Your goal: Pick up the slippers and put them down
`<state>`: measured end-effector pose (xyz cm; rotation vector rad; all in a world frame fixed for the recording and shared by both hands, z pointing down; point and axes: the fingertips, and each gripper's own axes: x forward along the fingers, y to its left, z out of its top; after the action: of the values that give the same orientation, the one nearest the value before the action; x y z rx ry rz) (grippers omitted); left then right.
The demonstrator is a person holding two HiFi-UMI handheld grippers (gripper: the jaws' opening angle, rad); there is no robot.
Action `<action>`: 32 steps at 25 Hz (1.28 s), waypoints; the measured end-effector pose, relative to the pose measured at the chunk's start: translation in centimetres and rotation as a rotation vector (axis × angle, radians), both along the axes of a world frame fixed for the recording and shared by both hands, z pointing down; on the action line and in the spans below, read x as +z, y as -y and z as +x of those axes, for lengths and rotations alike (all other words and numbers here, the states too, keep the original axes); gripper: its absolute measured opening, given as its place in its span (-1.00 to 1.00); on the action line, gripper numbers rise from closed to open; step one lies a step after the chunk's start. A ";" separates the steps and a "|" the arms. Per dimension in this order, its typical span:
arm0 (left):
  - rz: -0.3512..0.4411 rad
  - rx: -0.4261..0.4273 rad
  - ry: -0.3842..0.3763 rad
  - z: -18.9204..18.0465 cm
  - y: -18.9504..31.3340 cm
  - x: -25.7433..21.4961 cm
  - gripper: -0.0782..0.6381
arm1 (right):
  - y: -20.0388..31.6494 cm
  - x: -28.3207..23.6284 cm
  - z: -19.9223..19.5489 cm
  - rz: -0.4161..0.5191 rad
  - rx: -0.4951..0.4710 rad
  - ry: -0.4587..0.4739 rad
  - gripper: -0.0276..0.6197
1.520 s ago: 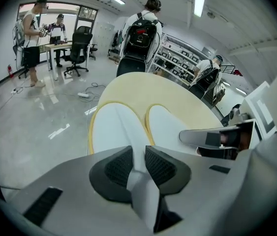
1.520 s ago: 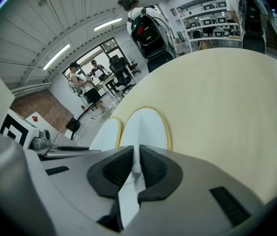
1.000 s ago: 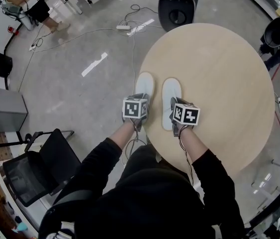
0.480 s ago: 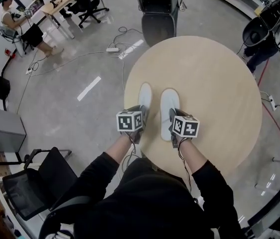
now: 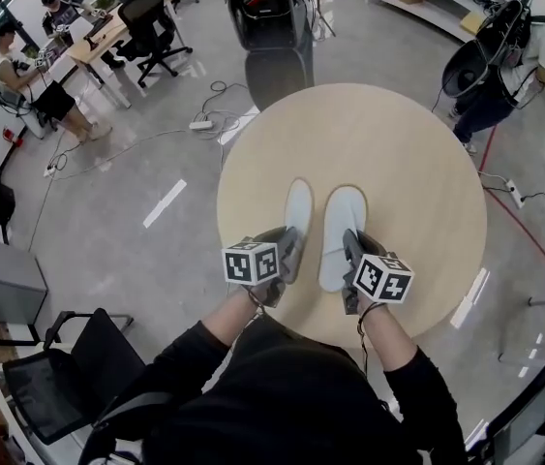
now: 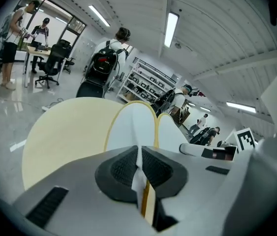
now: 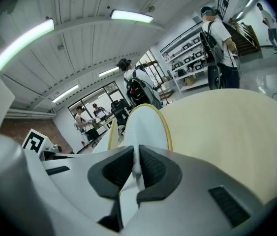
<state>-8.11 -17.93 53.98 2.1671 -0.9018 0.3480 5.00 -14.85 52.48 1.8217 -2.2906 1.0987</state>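
Observation:
Two white slippers with yellow-edged soles hang side by side over the round wooden table (image 5: 408,153). My left gripper (image 5: 287,252) grips the heel of the left slipper (image 5: 298,209); its jaws are closing, and its pads squeeze the thin white edge (image 6: 137,167). My right gripper (image 5: 351,260) is shut on the heel of the right slipper (image 5: 342,229). In the left gripper view the left slipper (image 6: 133,127) points away over the table, with the right slipper (image 6: 170,131) beside it. In the right gripper view the right slipper (image 7: 146,124) stands out ahead of the right gripper (image 7: 137,170).
A black chair (image 5: 59,376) stands on the floor at the lower left. A black seat (image 5: 270,13) is beyond the table's far edge. Cables and a power strip (image 5: 202,124) lie on the floor. People sit at a desk (image 5: 30,61) top left; a person with a backpack (image 5: 504,51) stands top right.
Both grippers have risen with the slippers in them and carried them further in over the table. The slippers' toes now hang off the tabletop.

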 end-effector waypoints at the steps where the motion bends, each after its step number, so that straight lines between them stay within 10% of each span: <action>1: 0.004 0.003 -0.015 0.5 -0.6 -0.6 -0.68 | -0.7 -0.9 0.8 0.017 0.022 0.002 -0.80; 22: -0.102 0.298 -0.281 7.9 -6.4 -3.2 -0.67 | -10.8 -3.6 8.0 -0.012 0.436 -0.013 -0.80; 32: -0.112 0.436 -0.287 14.5 -11.2 -3.5 -0.67 | -17.8 -2.7 13.9 -0.002 0.603 0.016 -0.80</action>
<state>6.37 -6.77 50.50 2.2238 -0.2417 0.2780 18.90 2.92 49.76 2.5941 -1.7711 1.1539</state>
